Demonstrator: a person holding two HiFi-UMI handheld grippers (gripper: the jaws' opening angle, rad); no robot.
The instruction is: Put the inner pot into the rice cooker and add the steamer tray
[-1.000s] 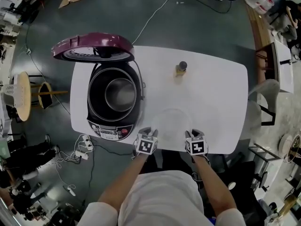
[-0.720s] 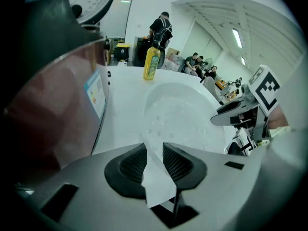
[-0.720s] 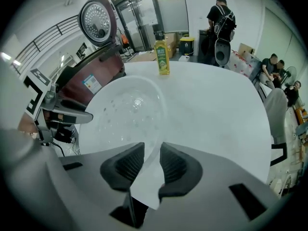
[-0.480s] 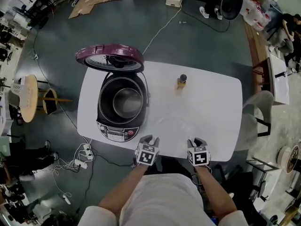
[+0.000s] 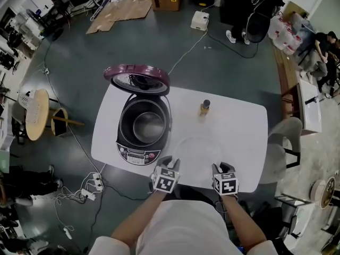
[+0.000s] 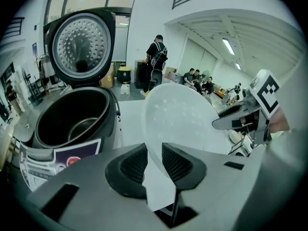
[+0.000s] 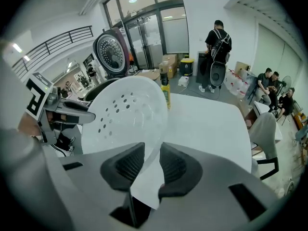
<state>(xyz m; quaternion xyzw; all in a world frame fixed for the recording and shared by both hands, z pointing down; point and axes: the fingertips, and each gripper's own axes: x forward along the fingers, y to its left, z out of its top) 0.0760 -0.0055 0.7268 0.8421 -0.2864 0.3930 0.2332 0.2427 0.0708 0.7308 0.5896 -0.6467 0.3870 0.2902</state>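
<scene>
The steamer tray (image 5: 195,145), white and perforated, hangs over the near half of the table (image 5: 241,134). It is carried by its rim from two sides. The left gripper (image 5: 169,162) pinches the rim at the tray's 8 o'clock, and the right gripper (image 5: 220,168) pinches it at 4 o'clock. Each gripper view shows the ribbed pads pressed on a thin wedge of white plastic.

The inner pot (image 5: 148,126) already sits in the rice cooker (image 5: 125,137), which stands at the tray's 10 o'clock. So the step in hand looks to be carrying the tray over and seating it.

To do this well, both pinches should travel together so the thin rim does not flex or twist out of one pair of pads. The tray should stay level, be centred over the pot mouth, and go straight down until its rim rests all round. Only then should the jaws let go.

The raised lid (image 5: 137,77) stands at the cooker's 12 o'clock, so the approach from 5 o'clock is open. The control panel (image 5: 135,155) faces the person, close to the near table edge, and leaves little table on that side. A small bottle (image 5: 205,107) stands at the tray's 12 o'clock, off the path. The right half of the table is bare, with a chair (image 5: 279,150) beyond its 3 o'clock edge.
</scene>
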